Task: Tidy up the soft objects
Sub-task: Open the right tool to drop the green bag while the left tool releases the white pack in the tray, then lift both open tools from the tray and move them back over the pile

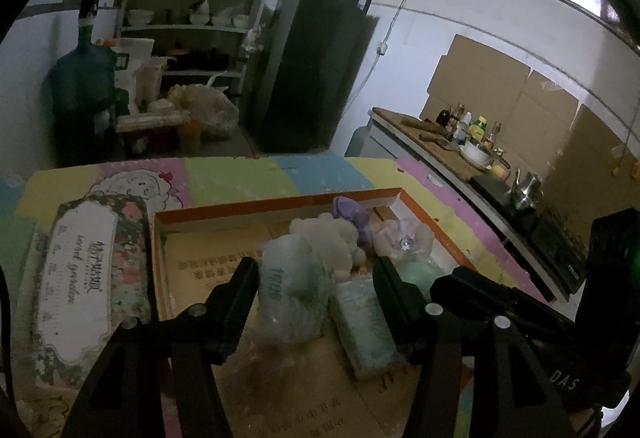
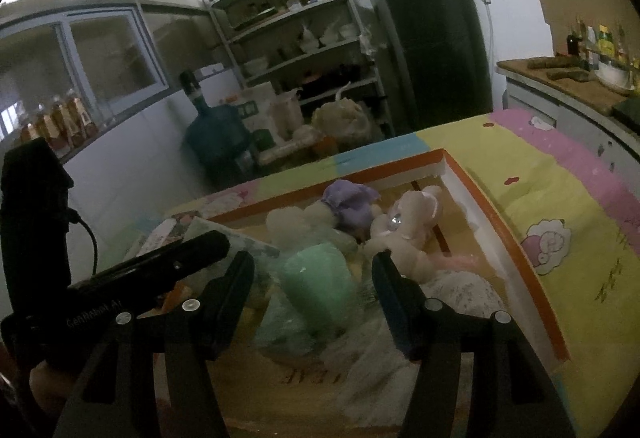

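We inspect a shallow cardboard box (image 1: 276, 207) with an orange rim, lying on a pastel mat on the desk (image 2: 560, 198). Most of the soft things are already inside it.

The left gripper (image 1: 316, 270) hangs over the near part of the box with its jaws apart. A crinkled plastic bag (image 1: 294, 290) of pale stuffing and a wrapped tissue pack (image 1: 366, 326) lie between them; we cannot tell whether either finger touches. The right gripper (image 2: 312, 266) also has its jaws apart, framing a green roll (image 2: 320, 282) in thin wrap.

Further back lie a white plush toy (image 1: 332, 238), a purple plush toy (image 2: 352, 200) and a pink plush toy (image 2: 408, 222), bunched together near the far wall. A flat floral packet (image 1: 84, 282) sits outside the box, just beside its left wall.

We judge all of these light and yielding:
- The bag should crush and slide, since its film looks slick. Take it across the bulging middle, not a loose corner.
- The tissue pack should hold its shape better; grip across its narrow width.
- The green roll should suit a squeeze across its body.
- The plush toys should be taken by the torso, as limbs would stretch and dangle.
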Action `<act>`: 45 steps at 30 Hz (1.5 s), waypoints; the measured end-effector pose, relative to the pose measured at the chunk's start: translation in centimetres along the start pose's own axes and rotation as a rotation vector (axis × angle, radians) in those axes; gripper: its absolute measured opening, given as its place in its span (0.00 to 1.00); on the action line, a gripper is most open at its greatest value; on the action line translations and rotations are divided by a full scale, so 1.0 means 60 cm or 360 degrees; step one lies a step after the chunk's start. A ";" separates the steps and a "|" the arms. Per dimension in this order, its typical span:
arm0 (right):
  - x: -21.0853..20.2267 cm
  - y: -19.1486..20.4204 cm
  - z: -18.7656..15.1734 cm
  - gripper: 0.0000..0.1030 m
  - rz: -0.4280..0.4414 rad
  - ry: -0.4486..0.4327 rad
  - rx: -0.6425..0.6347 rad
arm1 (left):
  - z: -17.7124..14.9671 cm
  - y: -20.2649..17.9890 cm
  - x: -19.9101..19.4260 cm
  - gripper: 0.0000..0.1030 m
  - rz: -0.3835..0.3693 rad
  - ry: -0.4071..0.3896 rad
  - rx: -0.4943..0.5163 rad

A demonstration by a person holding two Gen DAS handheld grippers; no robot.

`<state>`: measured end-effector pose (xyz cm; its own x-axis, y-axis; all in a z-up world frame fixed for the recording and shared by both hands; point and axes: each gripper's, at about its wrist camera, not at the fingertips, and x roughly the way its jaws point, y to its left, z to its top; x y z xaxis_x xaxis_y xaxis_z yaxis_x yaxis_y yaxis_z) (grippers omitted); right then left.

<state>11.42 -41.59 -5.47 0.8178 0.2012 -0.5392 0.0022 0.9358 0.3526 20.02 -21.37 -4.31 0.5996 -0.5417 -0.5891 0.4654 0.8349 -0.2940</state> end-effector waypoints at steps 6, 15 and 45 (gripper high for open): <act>-0.017 0.011 -0.002 0.61 -0.0003 -0.0020 -0.0009 | -0.001 -0.008 -0.019 0.57 0.0001 -0.0023 0.0012; -0.049 0.032 -0.005 0.61 -0.0014 -0.0059 -0.0020 | -0.005 -0.012 -0.051 0.57 -0.0007 -0.0041 0.0003; -0.152 0.115 -0.050 0.66 -0.0088 -0.0182 -0.0078 | -0.056 -0.029 -0.199 0.57 0.0157 -0.0206 0.0087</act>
<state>2.27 -36.09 -0.40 0.8776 0.1172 -0.4649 0.0232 0.9582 0.2853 9.87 -16.01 0.72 0.7216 -0.4681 -0.5100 0.4326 0.8801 -0.1957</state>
